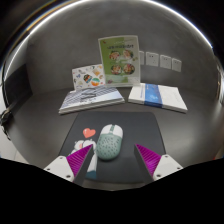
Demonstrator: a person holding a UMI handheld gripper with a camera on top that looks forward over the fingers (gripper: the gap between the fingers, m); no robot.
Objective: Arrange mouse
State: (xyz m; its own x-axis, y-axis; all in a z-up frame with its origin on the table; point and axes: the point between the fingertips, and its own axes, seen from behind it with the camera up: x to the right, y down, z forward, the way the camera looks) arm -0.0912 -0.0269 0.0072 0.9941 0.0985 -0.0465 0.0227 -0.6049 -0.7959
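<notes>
Mouse [109, 142] is seen lying on dark mat [135, 128] on worktop [40, 110], just ahead of and partly between wide-spread gripper [113, 160] fingers, w/ gaps either side, so fingers should be centred on its flanks and closed gently before any repositioning.

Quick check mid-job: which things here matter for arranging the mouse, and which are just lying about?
Job:
- mouse, between the open gripper fingers, resting on the mat
- dark mat under it

Lying about:
- small pink thing beside the mouse
- two books beyond the mat
- upright leaflets at the wall
</notes>
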